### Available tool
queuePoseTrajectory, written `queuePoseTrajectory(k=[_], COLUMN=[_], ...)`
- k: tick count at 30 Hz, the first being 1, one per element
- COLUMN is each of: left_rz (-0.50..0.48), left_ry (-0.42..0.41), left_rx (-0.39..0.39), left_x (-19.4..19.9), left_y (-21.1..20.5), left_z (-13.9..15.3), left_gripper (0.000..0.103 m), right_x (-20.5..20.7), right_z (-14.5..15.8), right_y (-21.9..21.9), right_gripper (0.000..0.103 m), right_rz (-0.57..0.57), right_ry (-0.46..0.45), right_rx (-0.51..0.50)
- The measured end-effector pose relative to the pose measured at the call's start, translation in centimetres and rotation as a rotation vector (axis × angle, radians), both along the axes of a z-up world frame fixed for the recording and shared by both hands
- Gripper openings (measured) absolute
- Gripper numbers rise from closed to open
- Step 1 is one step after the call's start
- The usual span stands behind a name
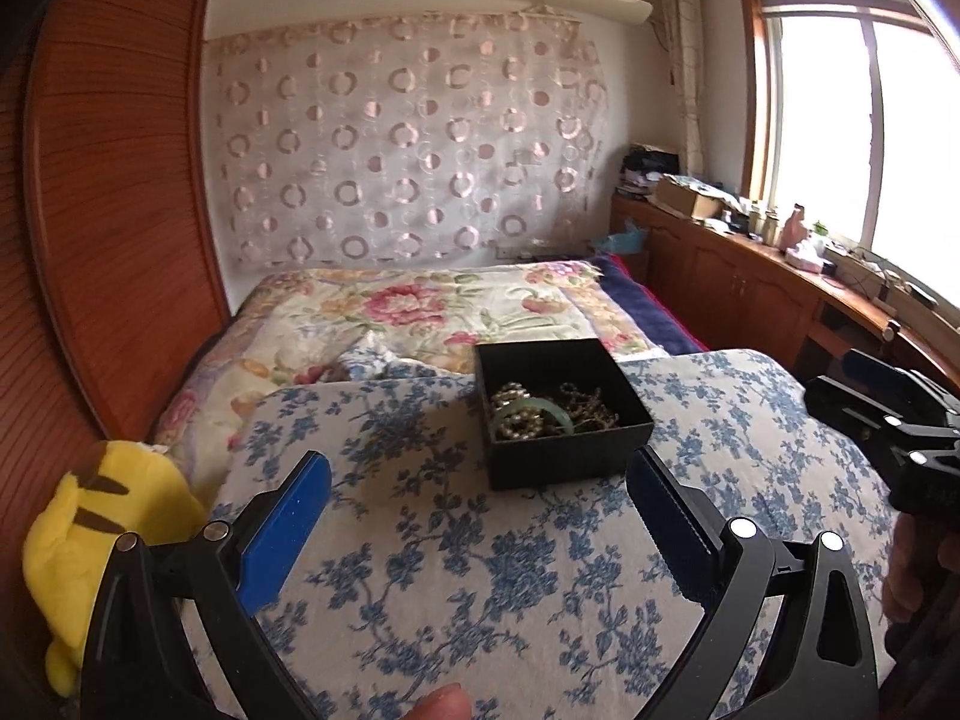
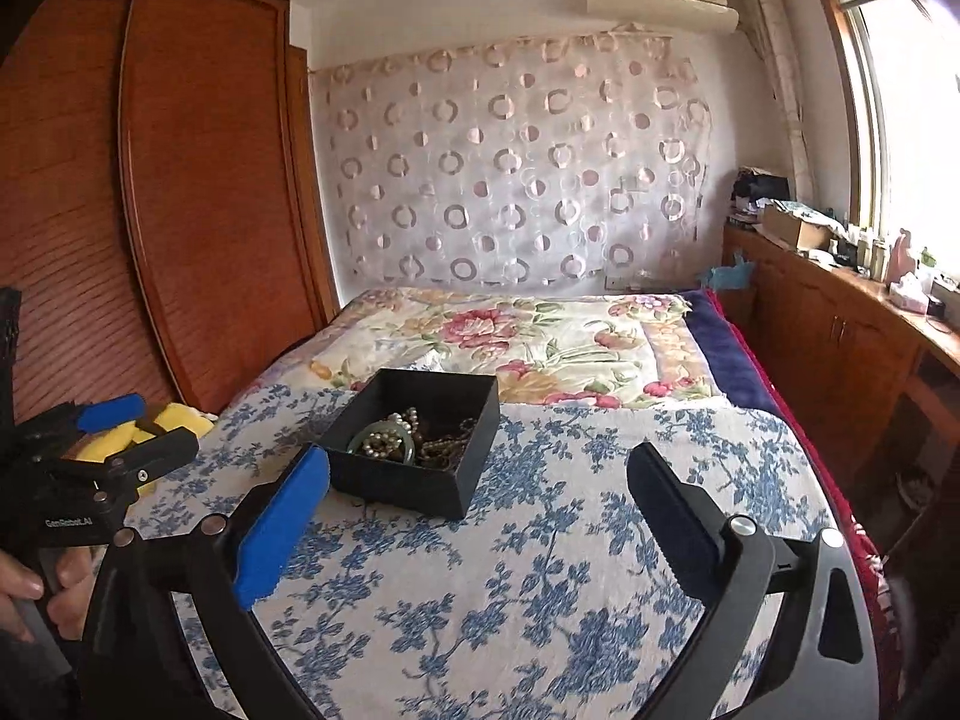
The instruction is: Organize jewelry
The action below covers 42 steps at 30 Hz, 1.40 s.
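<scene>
Left wrist view: the left gripper (image 1: 480, 474) is seen with its jaws spread wide and nothing between them, above a blue-flowered white quilted cover (image 1: 456, 570) laid over the bed. Bare cover lies between the jaws and to both sides. Just beyond the fingertips, a square black cardboard box (image 1: 564, 456) is set on the cover, well inside its edges. A tangle of pearl and gold-coloured chains with a pale green bangle (image 1: 534, 414) is held in the box. At the cover's left edge a yellow plush toy (image 1: 90, 546) is wedged against the wooden wardrobe (image 1: 120, 210).

From the right wrist, the right gripper (image 2: 480, 474) is likewise seen released and empty, with the box (image 2: 414, 480) off its left fingertip. Behind the box, a pink-flowered bedspread (image 2: 540, 342) runs to the wall.
</scene>
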<state>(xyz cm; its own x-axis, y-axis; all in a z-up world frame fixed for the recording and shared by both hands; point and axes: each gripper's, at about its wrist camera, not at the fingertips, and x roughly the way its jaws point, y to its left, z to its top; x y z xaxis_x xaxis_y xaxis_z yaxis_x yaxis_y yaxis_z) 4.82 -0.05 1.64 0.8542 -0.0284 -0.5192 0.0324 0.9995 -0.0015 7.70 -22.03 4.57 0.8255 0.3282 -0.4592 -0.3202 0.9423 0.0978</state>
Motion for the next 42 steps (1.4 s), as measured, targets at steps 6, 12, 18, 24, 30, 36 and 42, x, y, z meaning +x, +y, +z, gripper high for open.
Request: queuePoseTrajectory(k=[6, 12, 18, 24, 30, 36, 42], left_rz=[0.020, 0.038, 0.040, 0.038, 0.036, 0.031, 0.025], left_ry=[0.000, -0.008, -0.015, -0.017, -0.018, -0.019, -0.022], left_rx=[-0.002, -0.006, -0.010, -0.007, -0.006, -0.010, -0.012], left_x=[-1.5, -2.1, -2.4, -2.5, -2.5, -2.6, -2.8], left_y=[0.6, 1.2, 1.4, 1.4, 1.3, 1.4, 1.4], left_z=[-0.1, -0.1, 0.1, 0.1, 0.2, 0.3, 0.5], left_gripper=[0.095, 0.095, 0.095, 0.095, 0.095, 0.095, 0.095], right_x=[-1.3, -1.8, -2.1, -2.1, -2.3, -2.4, -2.7], right_z=[0.4, 0.2, 0.0, -0.2, -0.3, -0.2, -0.2], right_y=[-0.5, -0.9, -1.0, -0.9, -0.7, -0.4, -0.4], right_gripper=[0.100, 0.100, 0.100, 0.100, 0.100, 0.100, 0.100], right_rz=[-0.016, -0.021, -0.023, -0.021, -0.018, -0.021, -0.025], right_ry=[-0.009, -0.011, -0.010, -0.011, -0.019, -0.020, -0.017], right_rx=[0.010, 0.022, 0.005, 0.000, -0.010, -0.014, -0.013])
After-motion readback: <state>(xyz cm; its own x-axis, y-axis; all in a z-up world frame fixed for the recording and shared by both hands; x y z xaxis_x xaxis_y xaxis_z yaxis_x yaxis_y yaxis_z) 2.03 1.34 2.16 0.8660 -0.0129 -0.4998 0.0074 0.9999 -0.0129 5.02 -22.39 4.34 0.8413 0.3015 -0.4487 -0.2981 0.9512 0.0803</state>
